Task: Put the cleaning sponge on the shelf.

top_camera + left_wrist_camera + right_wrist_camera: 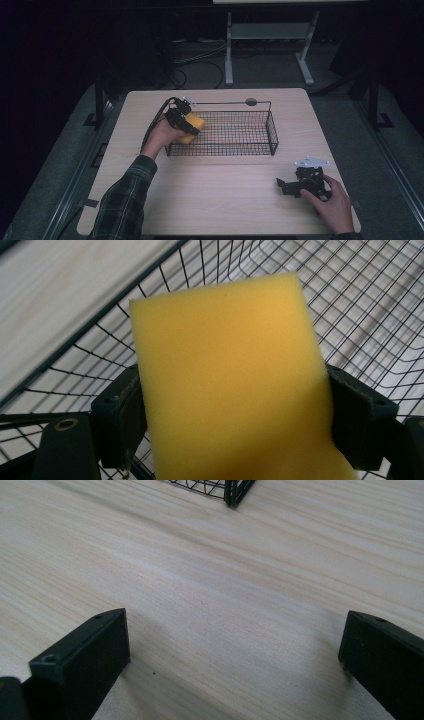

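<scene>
Two handheld black grippers are at work over a pale wood-grain table, one in each of a person's hands. The left gripper is at the left end of a long black wire-mesh basket, which stands on the far half of the table. Its jaws are clamped on a yellow rectangular foam sponge, one jaw pressing each long side. In the left gripper view the sponge stands up between the two black jaws, with the basket's mesh behind and beneath it, and a strip of bare tabletop beyond the rim at the upper left. From above, the sponge sits at the basket's left end wall; whether it touches the mesh I cannot tell. The left arm wears a dark plaid sleeve.

The right gripper rests low at the near right of the table, well apart from the basket, held in the right hand. In the right gripper view its jaws stand wide apart with nothing between them but bare tabletop; a corner of the basket shows at the top.
</scene>
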The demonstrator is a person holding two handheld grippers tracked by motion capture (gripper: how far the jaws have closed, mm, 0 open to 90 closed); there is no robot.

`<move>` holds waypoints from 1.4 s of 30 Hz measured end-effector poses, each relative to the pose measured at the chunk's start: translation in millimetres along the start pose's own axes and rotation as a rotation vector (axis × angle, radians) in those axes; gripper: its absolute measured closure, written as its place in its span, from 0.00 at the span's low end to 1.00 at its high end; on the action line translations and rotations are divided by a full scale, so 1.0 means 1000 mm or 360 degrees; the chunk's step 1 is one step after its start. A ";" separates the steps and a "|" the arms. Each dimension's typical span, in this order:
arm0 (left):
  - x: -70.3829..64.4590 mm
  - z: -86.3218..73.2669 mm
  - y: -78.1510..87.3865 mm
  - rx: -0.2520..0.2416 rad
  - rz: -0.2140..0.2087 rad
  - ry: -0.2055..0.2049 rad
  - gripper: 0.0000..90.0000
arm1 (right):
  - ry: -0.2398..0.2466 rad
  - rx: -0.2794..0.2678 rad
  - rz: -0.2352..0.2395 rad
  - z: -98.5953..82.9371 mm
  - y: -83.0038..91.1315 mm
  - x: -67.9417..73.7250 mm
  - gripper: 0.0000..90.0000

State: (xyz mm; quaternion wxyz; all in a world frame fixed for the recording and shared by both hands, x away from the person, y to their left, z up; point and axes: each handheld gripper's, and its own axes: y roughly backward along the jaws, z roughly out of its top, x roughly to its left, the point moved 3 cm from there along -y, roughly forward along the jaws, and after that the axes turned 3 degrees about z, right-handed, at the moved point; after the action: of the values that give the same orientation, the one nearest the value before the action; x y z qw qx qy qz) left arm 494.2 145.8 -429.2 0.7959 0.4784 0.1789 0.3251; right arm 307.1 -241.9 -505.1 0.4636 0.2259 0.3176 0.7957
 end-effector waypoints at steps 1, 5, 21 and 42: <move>0.000 -0.001 -0.001 -0.0003 0.0001 0.0003 0.22 | 0.0000 0.0000 0.0000 0.000 0.000 0.000 0.00; 0.001 -0.004 -0.004 0.0024 0.0001 -0.0007 0.22 | 0.0000 0.0000 0.0000 0.000 0.000 0.000 0.00; -0.002 -0.008 -0.010 0.0068 -0.0014 -0.0047 0.22 | 0.0000 0.0000 0.0000 0.000 0.000 0.000 0.00; -0.002 -0.007 -0.011 0.0096 0.0000 -0.0042 0.16 | 0.0000 0.0000 0.0000 0.000 0.000 0.000 0.00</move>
State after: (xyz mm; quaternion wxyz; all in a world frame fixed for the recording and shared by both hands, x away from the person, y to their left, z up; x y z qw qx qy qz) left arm 492.1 145.2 -442.7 0.7834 0.5064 0.1781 0.3132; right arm 307.1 -241.9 -505.1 0.4636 0.2260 0.3176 0.7957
